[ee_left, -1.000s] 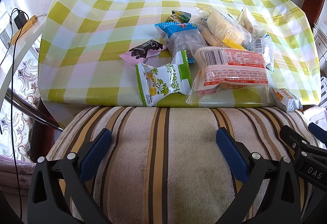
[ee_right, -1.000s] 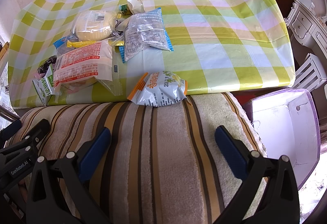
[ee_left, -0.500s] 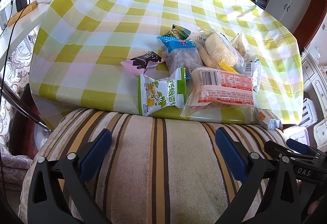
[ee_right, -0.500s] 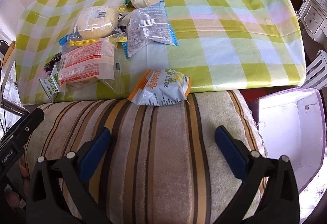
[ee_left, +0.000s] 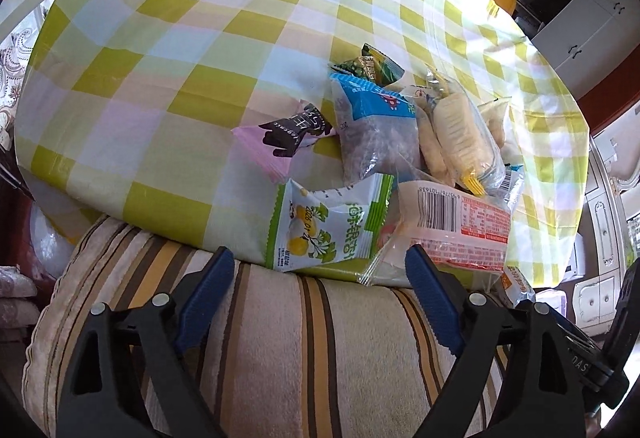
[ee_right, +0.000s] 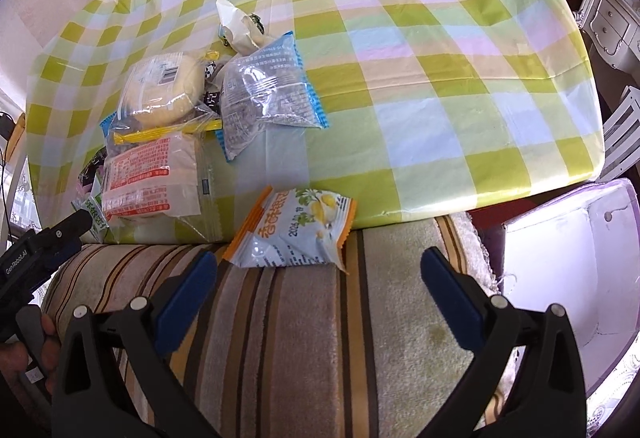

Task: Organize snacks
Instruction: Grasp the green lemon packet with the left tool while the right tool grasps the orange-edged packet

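Snack packets lie heaped near the front edge of a surface (ee_left: 168, 86) covered in a green-checked cloth. The left gripper (ee_left: 320, 270) hovers over a striped cushion (ee_left: 280, 358), its jaws apart and just narrowing, nothing between them, short of a green-edged snack packet (ee_left: 328, 226). The right gripper (ee_right: 320, 270), jaws wide and empty, faces an orange-edged snack packet (ee_right: 296, 230) overhanging that edge.
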A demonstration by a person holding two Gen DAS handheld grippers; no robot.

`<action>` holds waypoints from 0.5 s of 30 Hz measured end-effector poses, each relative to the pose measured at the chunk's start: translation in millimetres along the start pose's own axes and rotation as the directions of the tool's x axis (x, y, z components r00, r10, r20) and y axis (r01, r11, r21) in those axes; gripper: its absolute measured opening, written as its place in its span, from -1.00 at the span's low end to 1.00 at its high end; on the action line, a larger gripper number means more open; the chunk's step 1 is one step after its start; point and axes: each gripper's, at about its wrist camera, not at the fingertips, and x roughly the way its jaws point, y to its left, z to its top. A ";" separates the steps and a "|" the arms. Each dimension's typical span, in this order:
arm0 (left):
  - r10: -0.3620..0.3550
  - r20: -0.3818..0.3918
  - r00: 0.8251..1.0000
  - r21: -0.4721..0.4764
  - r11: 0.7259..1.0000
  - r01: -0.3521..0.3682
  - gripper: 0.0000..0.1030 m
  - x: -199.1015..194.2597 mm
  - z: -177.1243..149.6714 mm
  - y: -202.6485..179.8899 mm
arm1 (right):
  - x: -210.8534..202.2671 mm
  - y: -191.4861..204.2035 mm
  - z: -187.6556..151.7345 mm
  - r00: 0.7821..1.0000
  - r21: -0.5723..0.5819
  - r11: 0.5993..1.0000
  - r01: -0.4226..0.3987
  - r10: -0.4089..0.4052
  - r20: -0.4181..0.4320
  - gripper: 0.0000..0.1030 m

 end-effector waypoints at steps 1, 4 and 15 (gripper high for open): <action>0.004 -0.008 1.000 -0.006 1.000 -0.004 0.54 3.7 2.7 0.5 | 1.7 -0.1 2.4 1.000 -0.003 1.000 0.002 -0.002 -0.003 0.97; 0.008 -0.032 0.999 -0.021 1.000 -0.009 0.44 14.5 10.6 2.7 | 6.3 0.7 8.2 1.000 -0.011 1.000 0.003 -0.003 -0.005 0.97; 0.023 -0.016 1.000 0.010 1.000 -0.022 -0.22 17.5 15.5 -2.9 | 20.6 13.3 14.3 0.999 -0.071 0.998 -0.002 -0.001 -0.037 0.57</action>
